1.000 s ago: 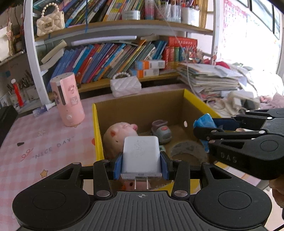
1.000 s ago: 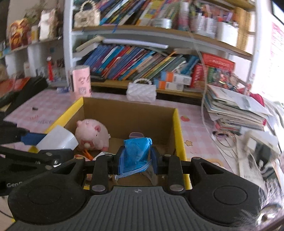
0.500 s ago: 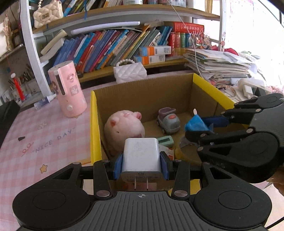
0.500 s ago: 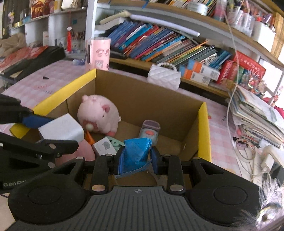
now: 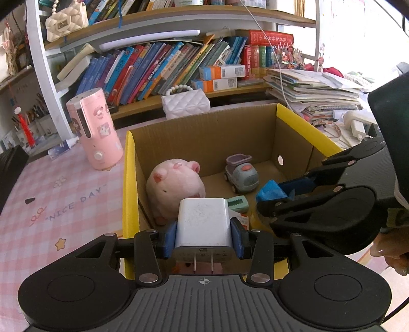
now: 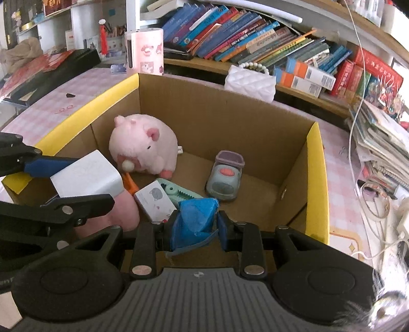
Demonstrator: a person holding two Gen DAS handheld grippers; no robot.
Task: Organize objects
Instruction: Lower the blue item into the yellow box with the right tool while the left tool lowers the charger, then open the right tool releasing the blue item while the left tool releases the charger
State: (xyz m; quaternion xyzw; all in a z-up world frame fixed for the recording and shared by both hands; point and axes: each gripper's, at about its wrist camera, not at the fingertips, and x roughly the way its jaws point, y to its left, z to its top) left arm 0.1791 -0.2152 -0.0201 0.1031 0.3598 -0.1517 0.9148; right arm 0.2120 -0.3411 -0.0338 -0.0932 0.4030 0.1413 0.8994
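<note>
A home study or child's room is suggested: shelves [image 5: 153,30] crammed with books [image 5: 158,66], a pink checked tablecloth [image 5: 51,194], small handbags [image 5: 185,103], and a plush pig [image 6: 143,145] in a cardboard box [image 6: 230,115].

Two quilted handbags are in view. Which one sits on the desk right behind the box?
The white quilted handbag with the pearl handle, just behind the cardboard box. The cream quilted handbag sits high on the upper shelf.

The pink checked tablecloth [image 5: 64,194] reads "NICE DAY" in pale letters.
</note>
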